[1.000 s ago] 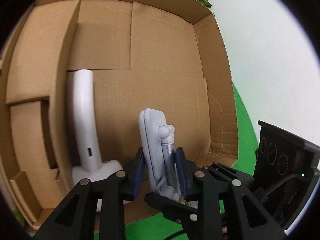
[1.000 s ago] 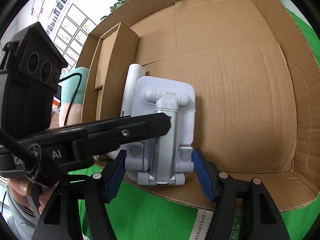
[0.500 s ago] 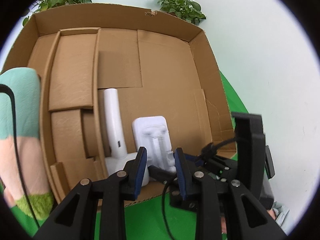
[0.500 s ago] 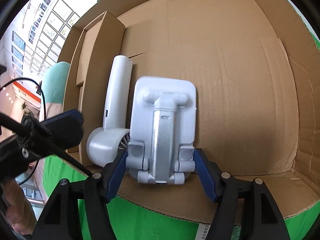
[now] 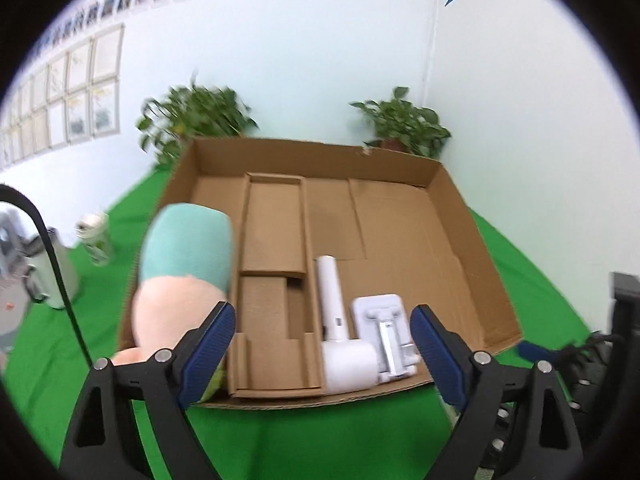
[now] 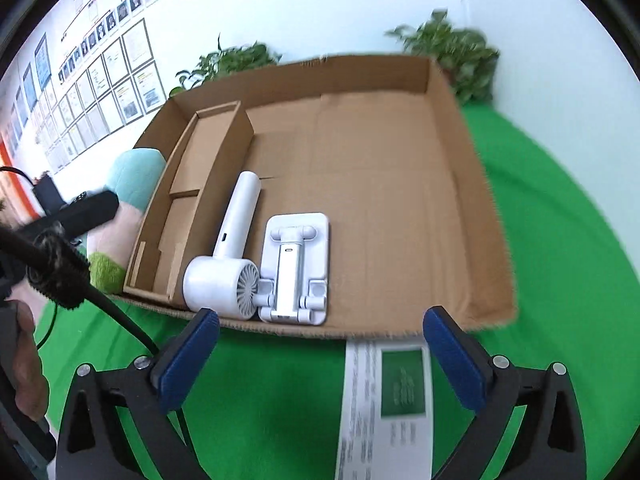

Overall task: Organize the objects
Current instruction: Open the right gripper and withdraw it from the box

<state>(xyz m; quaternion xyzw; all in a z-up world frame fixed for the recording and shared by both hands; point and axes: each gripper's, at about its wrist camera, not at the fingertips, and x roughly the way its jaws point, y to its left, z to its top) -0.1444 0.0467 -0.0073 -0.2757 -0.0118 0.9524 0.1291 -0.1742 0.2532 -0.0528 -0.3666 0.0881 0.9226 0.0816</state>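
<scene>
A white folded phone stand (image 6: pixel 295 268) lies flat in the cardboard box (image 6: pixel 400 200) near its front edge, right of a white handheld fan (image 6: pixel 228 252). Both also show in the left wrist view, the stand (image 5: pixel 386 334) and the fan (image 5: pixel 340 336). My left gripper (image 5: pixel 322 354) is open and empty, above the box's front edge. My right gripper (image 6: pixel 320 356) is open and empty, over the green cloth in front of the box.
A plush toy (image 5: pixel 184 272) with a teal top lies against the box's left side. A cardboard divider (image 5: pixel 274 232) fills the box's left part. A printed sheet (image 6: pixel 384 404) lies on the green cloth (image 6: pixel 560 240). Potted plants (image 5: pixel 400 124) stand behind.
Both grippers have let go of the phone stand, opened wide and pulled back up out of the box. The stand now lies flat beside the fan.
</scene>
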